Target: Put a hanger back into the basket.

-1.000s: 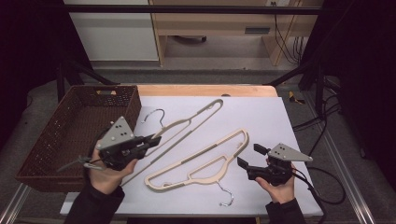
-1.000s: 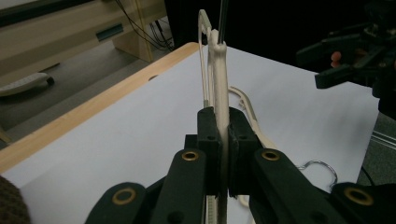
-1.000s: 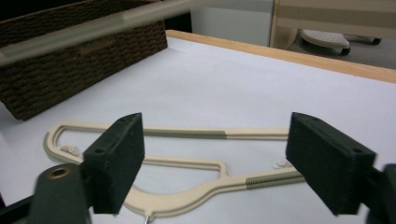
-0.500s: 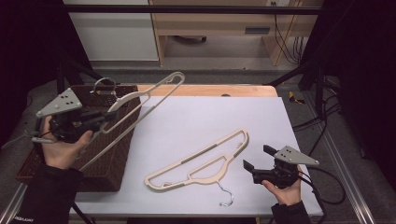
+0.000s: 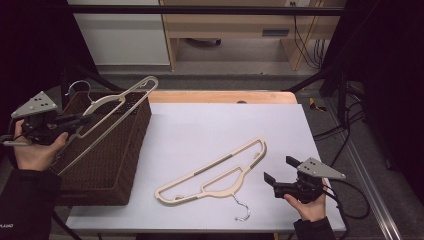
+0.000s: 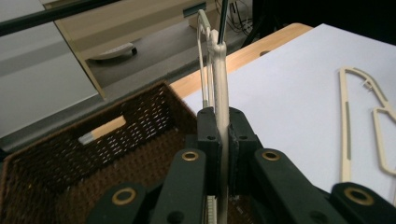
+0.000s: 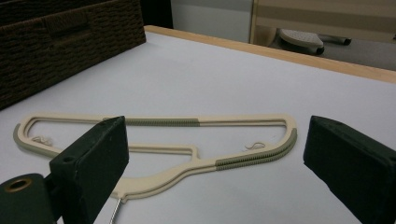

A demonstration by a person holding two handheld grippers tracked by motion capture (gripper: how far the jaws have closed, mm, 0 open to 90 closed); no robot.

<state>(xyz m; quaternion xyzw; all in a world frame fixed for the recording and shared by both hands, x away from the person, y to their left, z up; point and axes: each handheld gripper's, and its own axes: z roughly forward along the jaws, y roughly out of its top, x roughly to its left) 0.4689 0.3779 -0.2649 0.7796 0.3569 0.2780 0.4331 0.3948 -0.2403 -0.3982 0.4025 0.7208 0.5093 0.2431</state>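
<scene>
Table (image 5: pixel 210 125): a white top is seen, with a wooden edge at the far side.
Basket (image 5: pixel 107 160): a dark woven basket is set at the table's left; its near wall is cut off in the left gripper view.
Held hanger (image 5: pixel 112 102): it is held tilted above the basket; edge-on in the left gripper view, its shape is hard to read.
Second hanger (image 5: pixel 215 172): it lies flat on the table, near the right gripper.
Left gripper (image 5: pixel 75 120): it is clamped on the held hanger.
Right gripper (image 5: pixel 276 170): its jaws are spread wide, with nothing gripped.
</scene>
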